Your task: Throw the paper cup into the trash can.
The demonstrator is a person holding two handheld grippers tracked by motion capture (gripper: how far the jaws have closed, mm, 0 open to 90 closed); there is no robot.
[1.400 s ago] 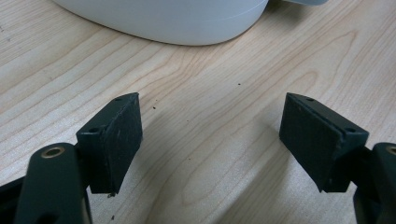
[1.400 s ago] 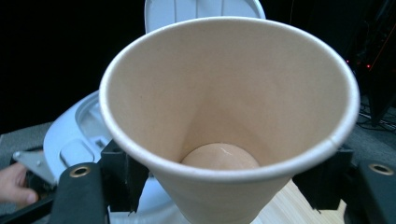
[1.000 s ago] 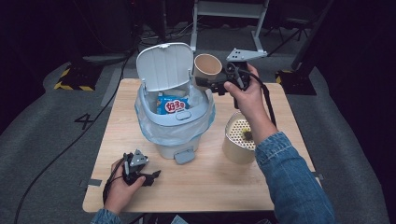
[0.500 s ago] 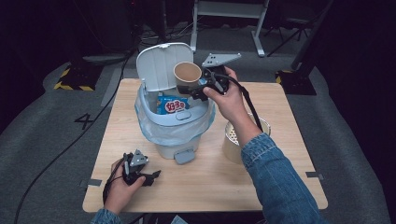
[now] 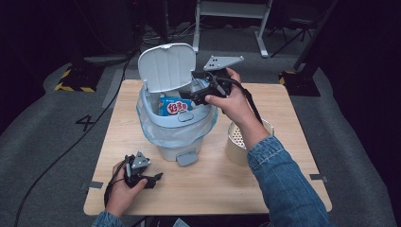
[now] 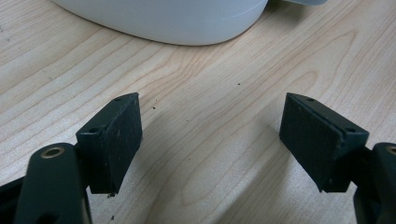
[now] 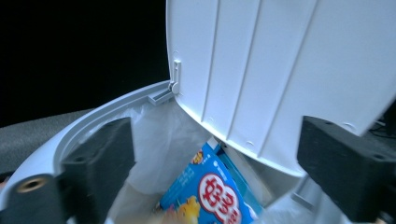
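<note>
Your counter [image 5: 265, 165] is a pale wooden top, and the bin [image 5: 177, 130] stands near its middle, lined with a clear bag, its lid [image 5: 166, 66] tipped up at the back. Just right of the bin sits a perforated cup [image 5: 236, 142], partly covered by your right sleeve.

Inside the bin a blue packet [image 5: 175, 106] with red and white lettering lies against the liner; in the right gripper view it shows below the lid [image 7: 289, 70], slanted, between the two black fingers [image 7: 100, 168].

Your right gripper [image 5: 201, 94] hangs over the bin's open mouth, pointing in toward the lid. Its fingers have just been opening and now stand spread wide with nothing between them.

Your left gripper [image 5: 151, 178] rests on the counter at the near left corner, just in front of the bin. Its fingers [image 6: 116, 140] are released too, wide apart over bare wood, with the bin's white base [image 6: 163, 21] beyond them.
</note>
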